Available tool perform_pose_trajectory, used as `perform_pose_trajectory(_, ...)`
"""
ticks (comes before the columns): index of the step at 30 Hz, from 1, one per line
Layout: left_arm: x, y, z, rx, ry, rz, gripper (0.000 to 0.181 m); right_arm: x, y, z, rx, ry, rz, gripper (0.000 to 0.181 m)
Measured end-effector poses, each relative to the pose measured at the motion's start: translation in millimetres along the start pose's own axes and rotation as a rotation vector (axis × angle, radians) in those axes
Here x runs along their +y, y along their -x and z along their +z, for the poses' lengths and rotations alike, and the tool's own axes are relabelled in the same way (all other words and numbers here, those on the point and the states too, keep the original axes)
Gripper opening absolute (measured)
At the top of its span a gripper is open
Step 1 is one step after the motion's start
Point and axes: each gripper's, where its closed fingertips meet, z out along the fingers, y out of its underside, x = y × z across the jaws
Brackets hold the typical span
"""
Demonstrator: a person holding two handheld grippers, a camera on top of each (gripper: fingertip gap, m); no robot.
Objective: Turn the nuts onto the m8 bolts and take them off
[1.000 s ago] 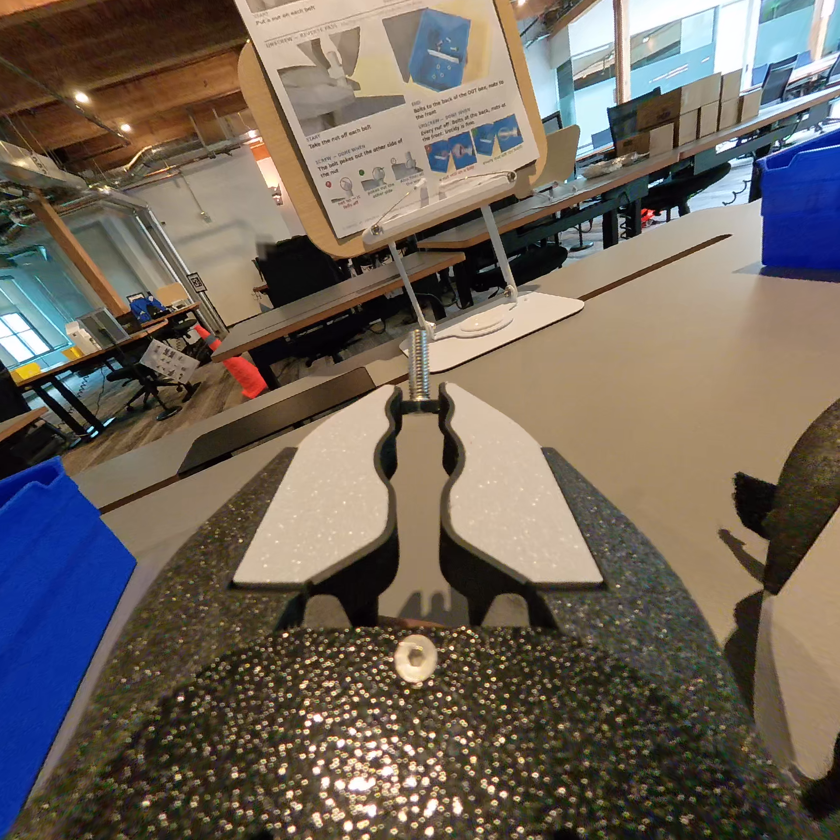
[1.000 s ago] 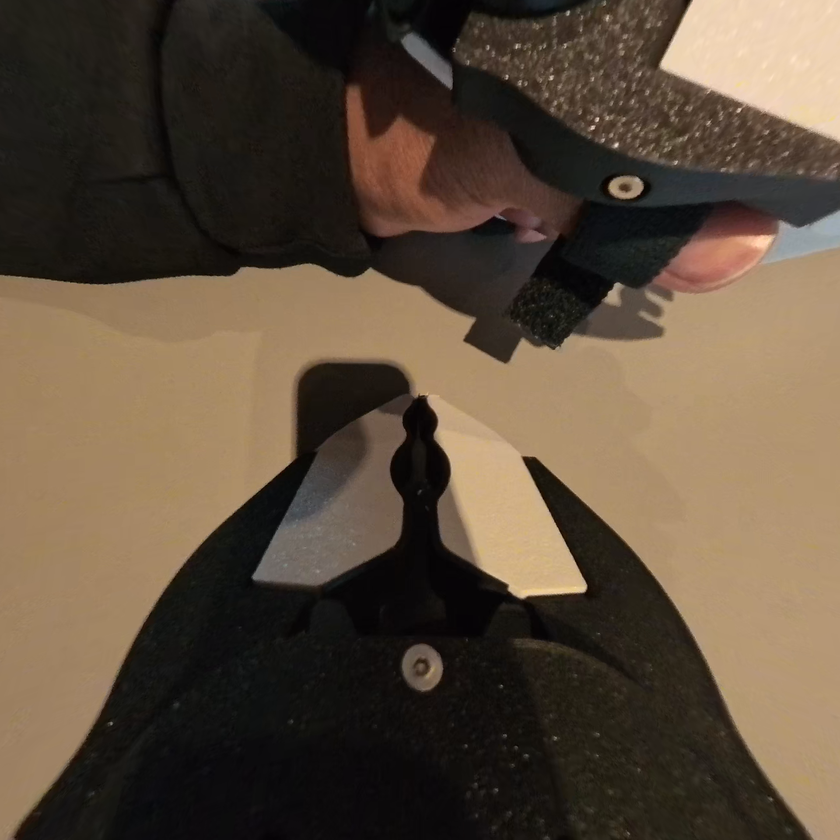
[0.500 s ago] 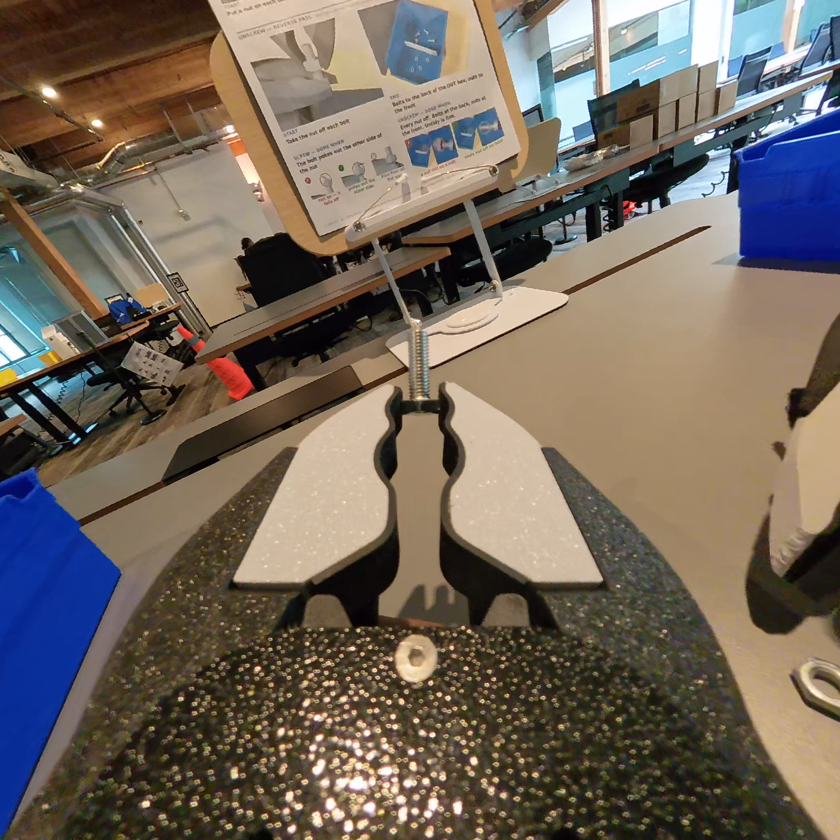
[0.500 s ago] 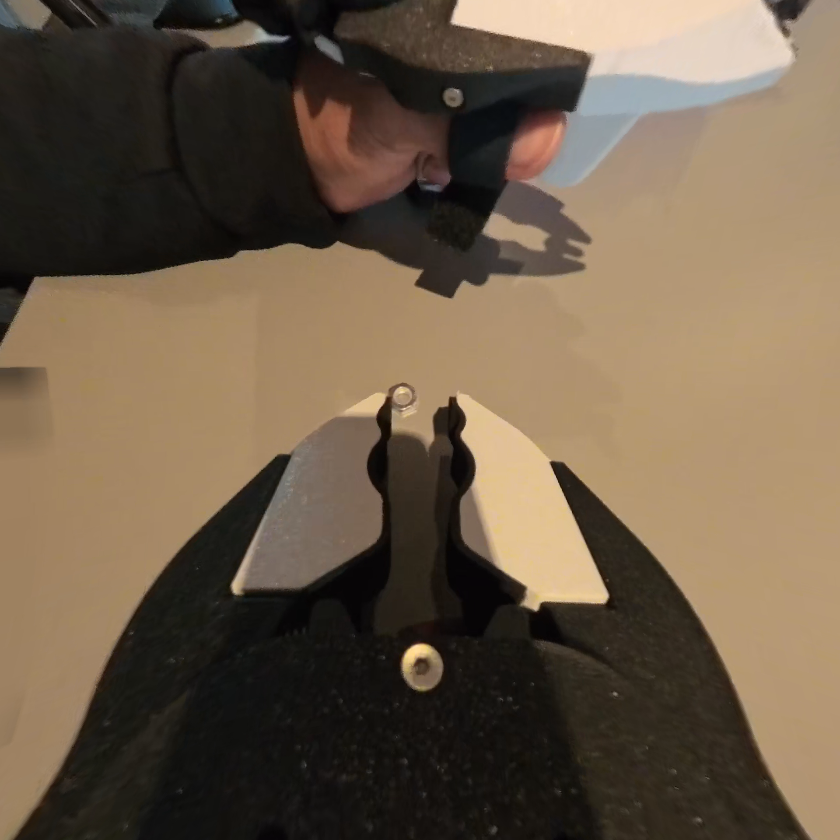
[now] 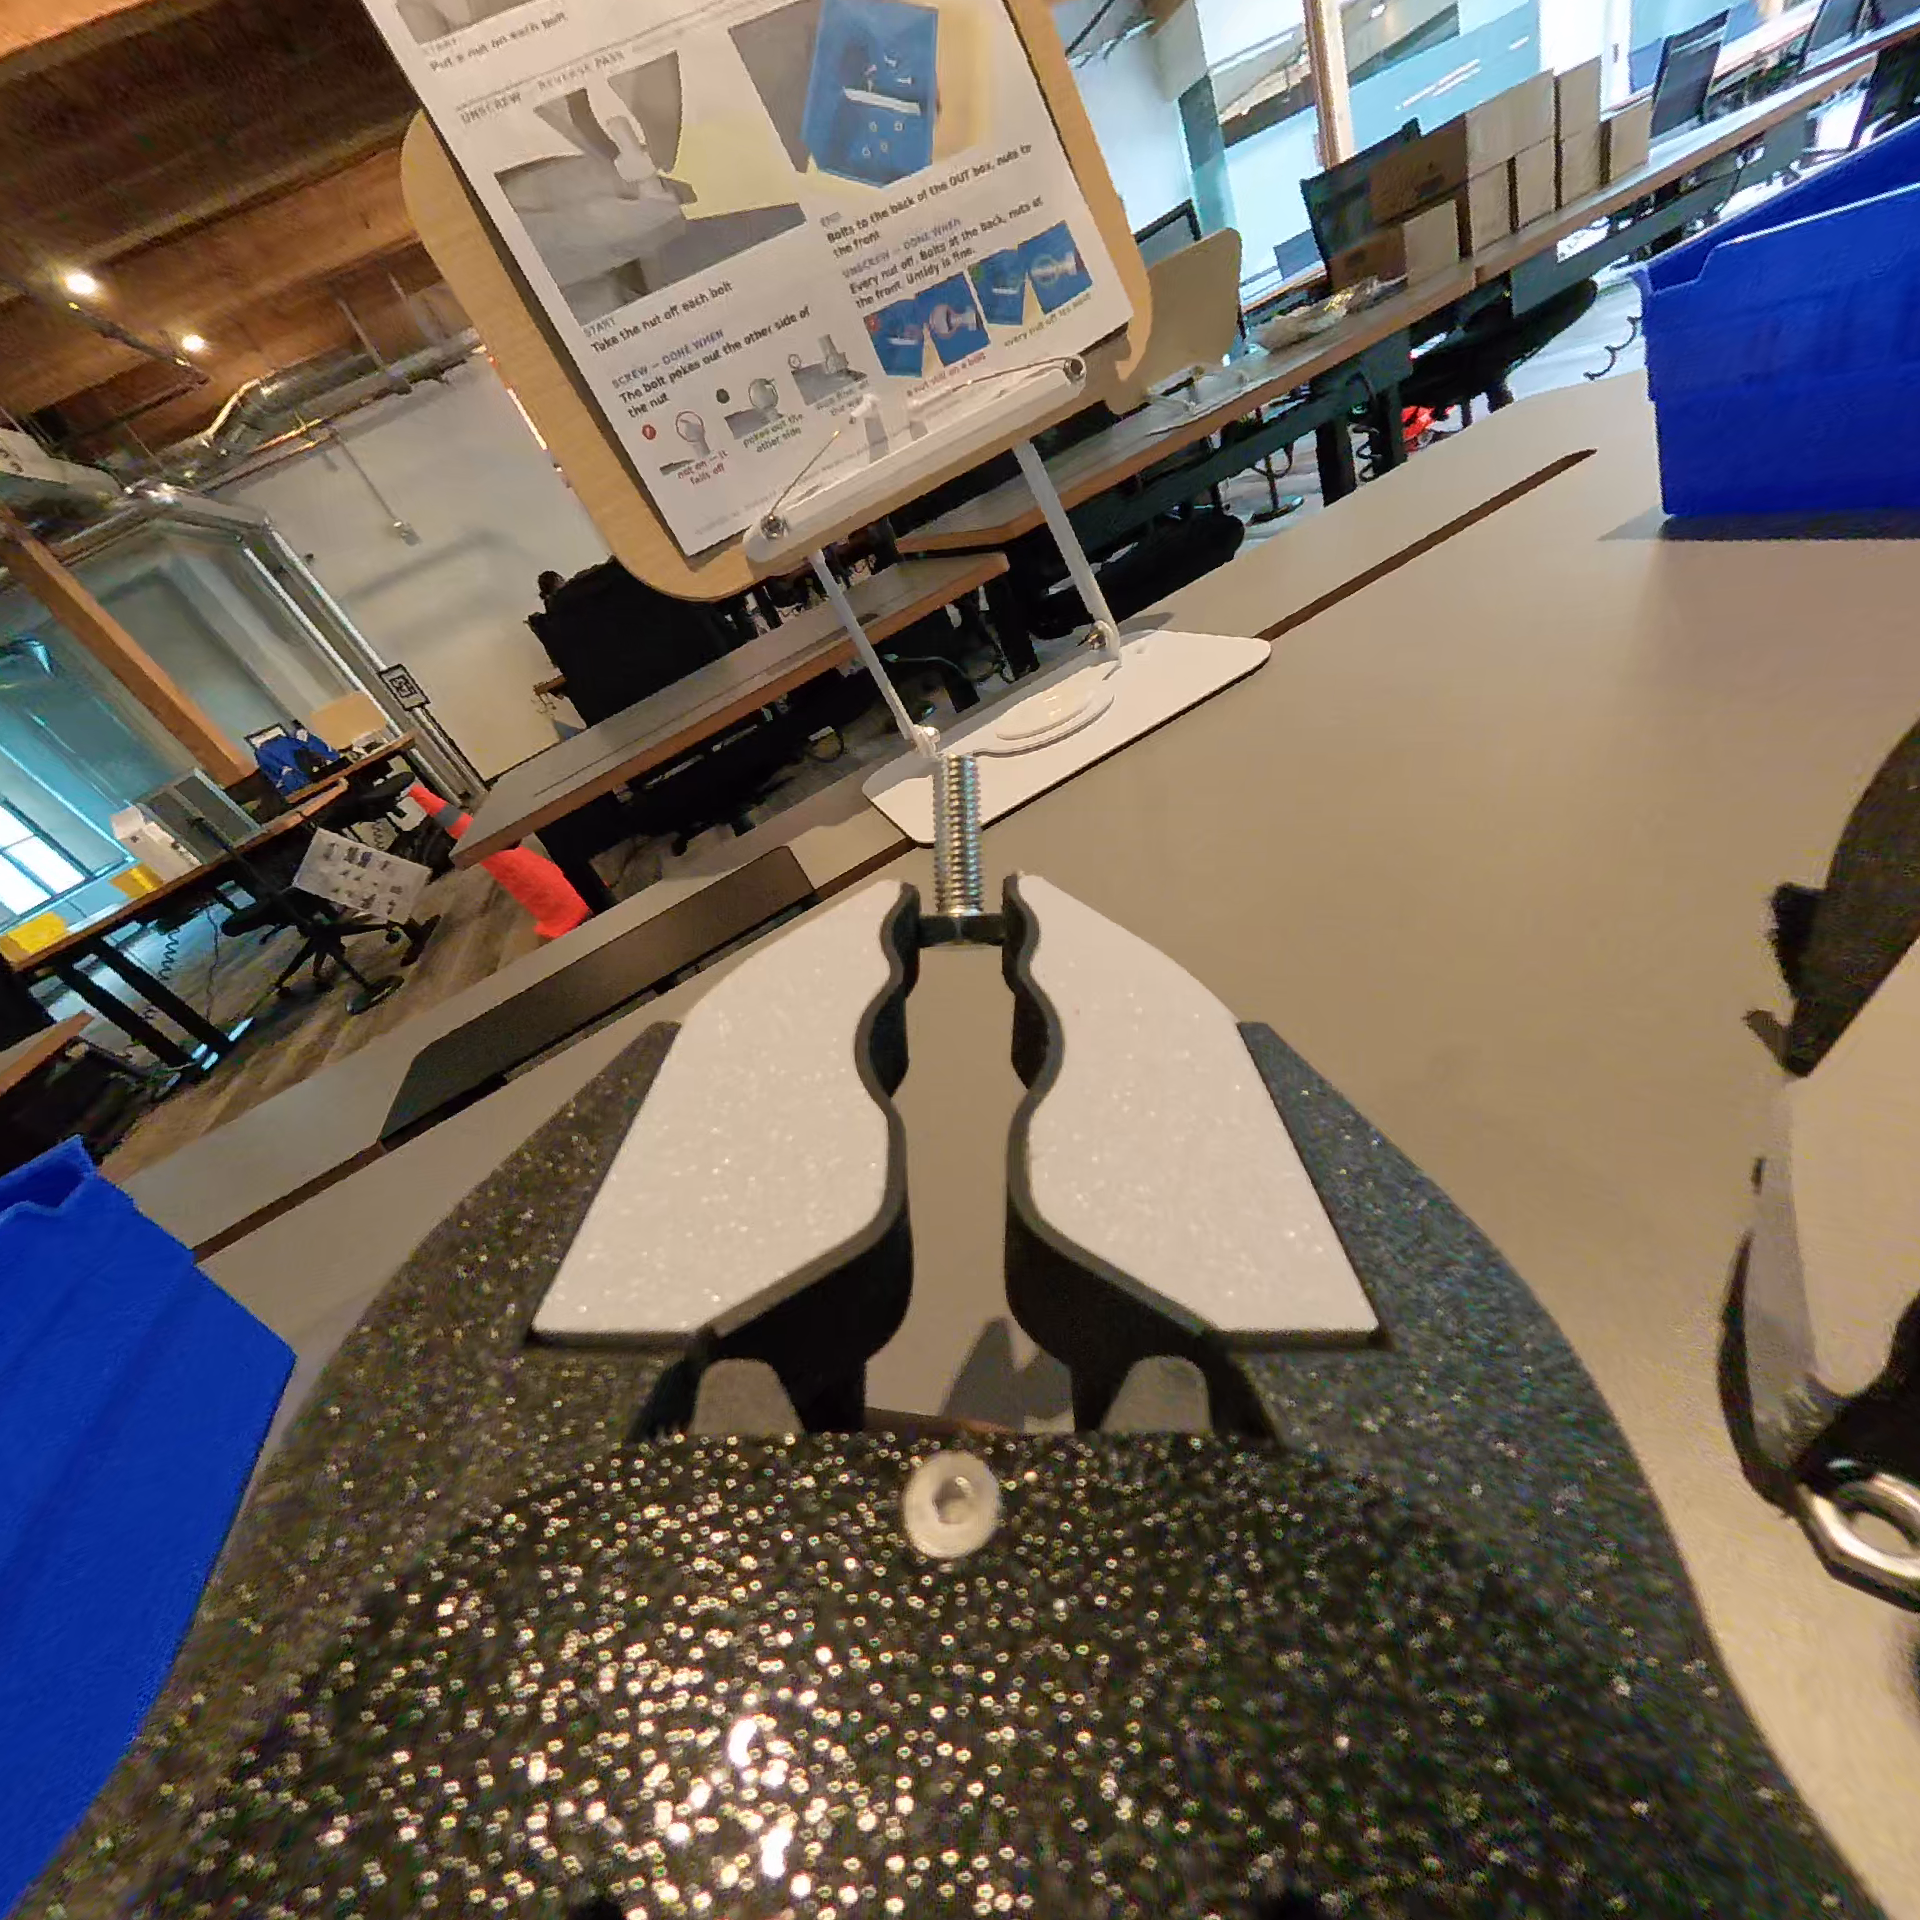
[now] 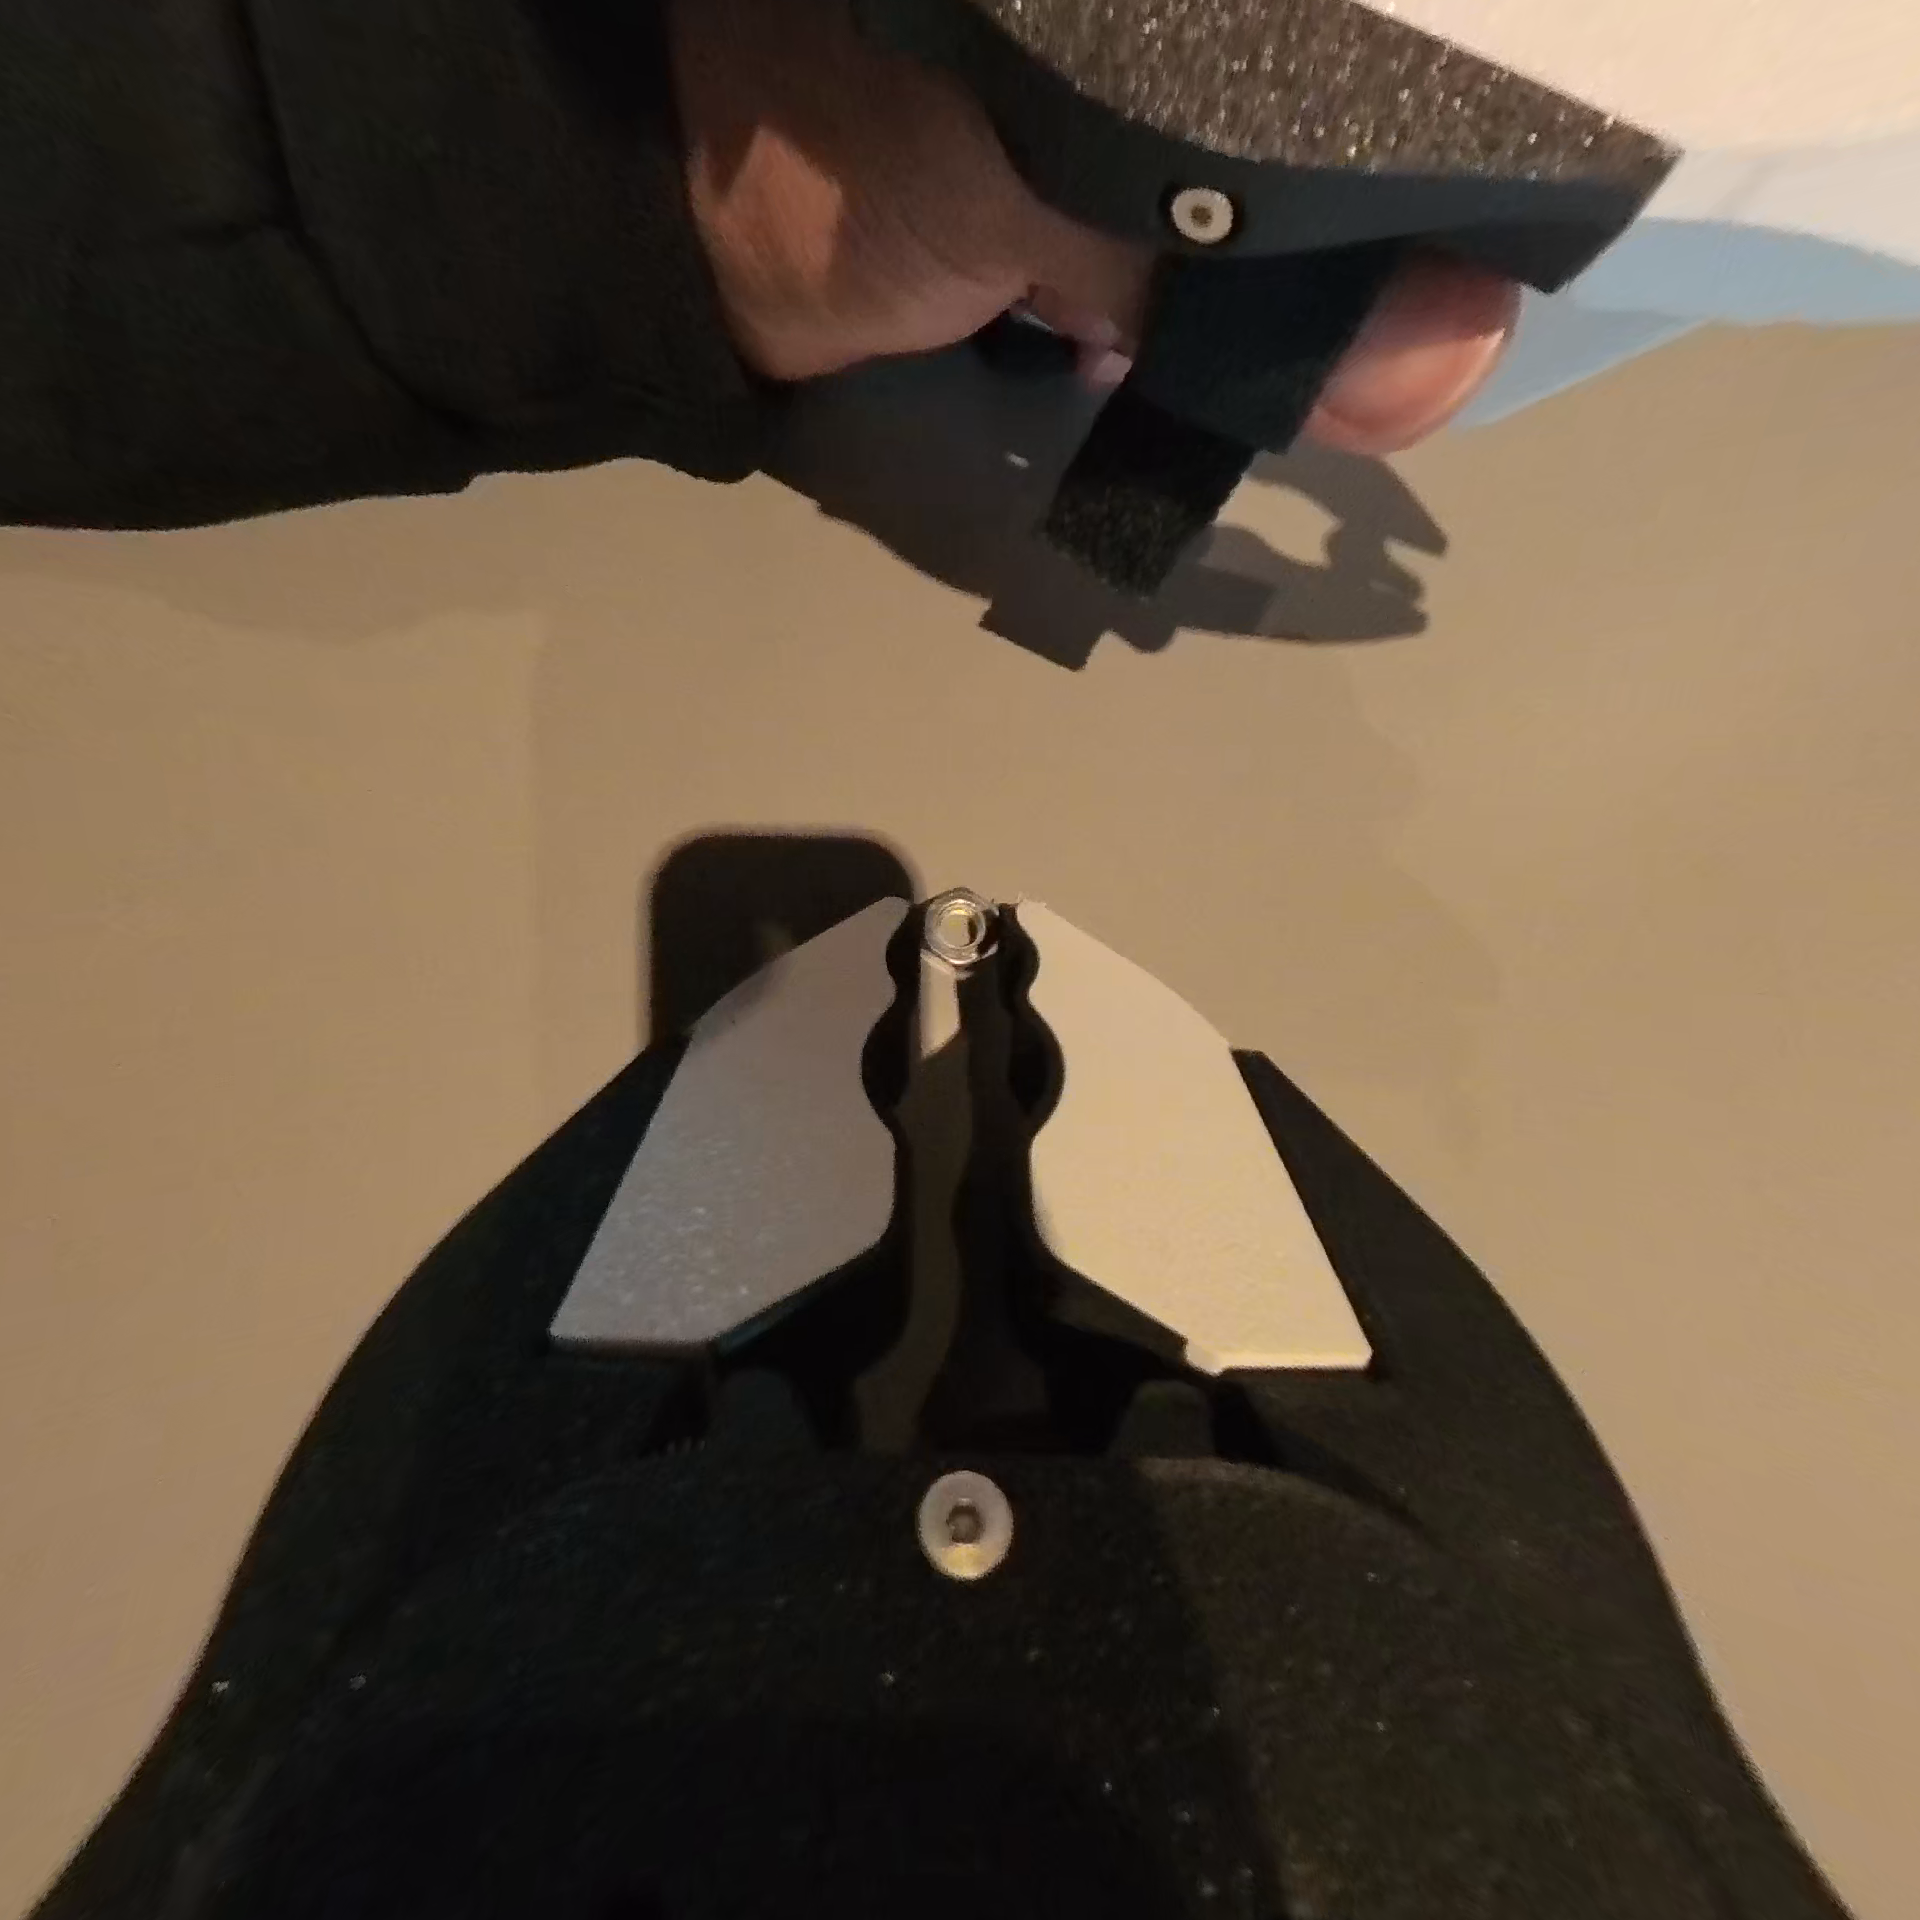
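Progress looks early: bolt (image 5: pixel 957 831) and nut (image 6: pixel 958 928) are each in hand but not yet joined, so threading on and taking off both seem left to do. The left gripper (image 5: pixel 960 914) pinches the bolt by its head, threaded shank standing upright past the tips. The right gripper (image 6: pixel 961 920) points down at the table (image 6: pixel 312 831), its tips closed on the nut's flats, hole facing the camera. In the left view this nut sits at the near right, well apart from the bolt.
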Motion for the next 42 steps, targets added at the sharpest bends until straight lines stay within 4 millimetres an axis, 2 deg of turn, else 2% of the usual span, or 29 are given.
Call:
perform_pose_trajectory(4,-3,-1,-1,0.002,-0.011,0.022,0.014,-1,0,0,0.004,-0.003,-0.003,0.013)
perform_pose_trajectory(8,-8,-6,-3,0.005,-0.034,0.087,0.015,-9,-13,-9,0.053,-0.094,0.031,0.013)
perform_pose_trajectory(11,-11,-14,-4,0.006,-0.038,0.175,0.014,-28,-27,-38,0.084,-0.293,0.07,0.013)
perform_pose_trajectory(14,-15,-32,-3,0.026,-0.036,0.323,0.014,-46,-33,-84,0.116,-0.556,0.069,0.013)
perform_pose_trajectory(17,-25,-57,-3,0.069,-0.077,0.431,0.014,-46,-35,-115,0.177,-0.69,0.05,0.013)
perform_pose_trajectory(22,-54,-100,-18,0.199,-0.241,0.49,0.014,-42,-29,-143,0.088,-0.84,0.133,0.013)
perform_pose_trajectory(29,-73,-127,-30,0.273,-0.338,0.517,0.015,-40,-17,-153,0.088,-0.881,0.091,0.013)
perform_pose_trajectory(42,-84,-125,-35,0.274,-0.377,0.436,0.014,-49,-10,-161,0.091,-0.942,0.065,0.013)
